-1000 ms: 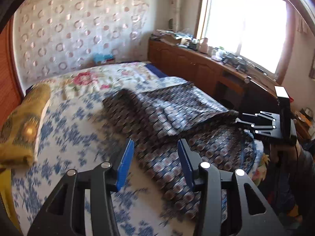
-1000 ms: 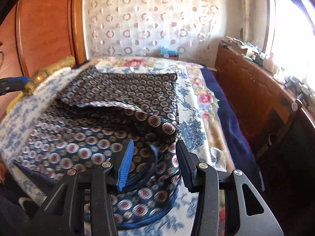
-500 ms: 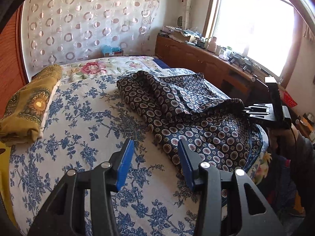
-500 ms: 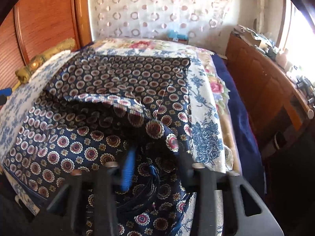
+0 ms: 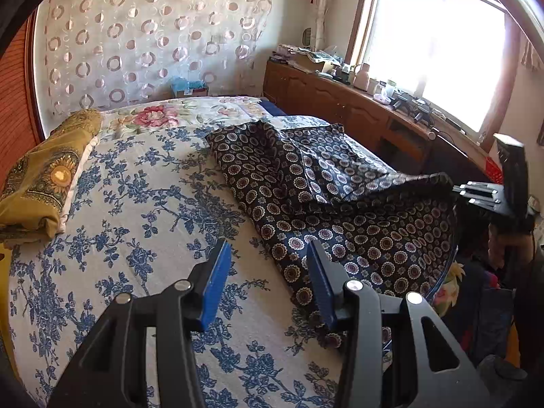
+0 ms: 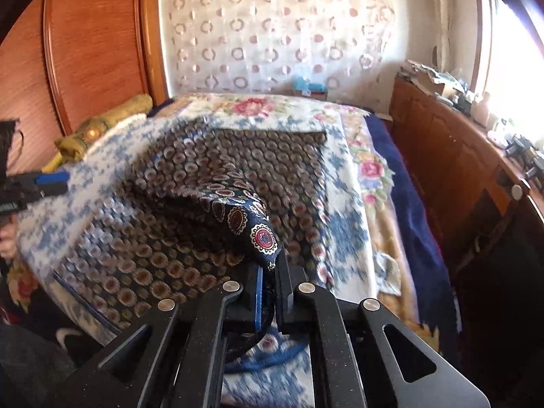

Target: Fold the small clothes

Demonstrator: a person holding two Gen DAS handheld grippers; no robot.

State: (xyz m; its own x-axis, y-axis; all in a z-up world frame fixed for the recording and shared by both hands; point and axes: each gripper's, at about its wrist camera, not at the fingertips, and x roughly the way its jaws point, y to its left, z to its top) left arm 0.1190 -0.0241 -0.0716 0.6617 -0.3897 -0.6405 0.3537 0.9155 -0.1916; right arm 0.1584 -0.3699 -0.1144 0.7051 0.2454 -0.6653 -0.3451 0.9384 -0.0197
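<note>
A dark navy garment with round medallion print [image 5: 306, 197] lies partly folded on the bed. My right gripper [image 6: 270, 273] is shut on a corner of the garment [image 6: 261, 234] and holds it lifted above the bed; it also shows at the right edge of the left wrist view [image 5: 476, 192], with cloth hanging from it. My left gripper [image 5: 268, 272] is open and empty, above the bedsheet just left of the garment's near edge. It also shows at the far left of the right wrist view [image 6: 51, 182].
The bed has a white sheet with blue flowers [image 5: 136, 204]. A folded yellow patterned cloth [image 5: 47, 176] lies at the bed's left side. A wooden cabinet with clutter [image 5: 357, 102] runs under the window on the right. A wooden headboard panel [image 6: 85, 44] stands at left.
My right gripper has closed on a corner of the garment and lifted it. My left gripper has drawn back to the left, off the garment, staying open.
</note>
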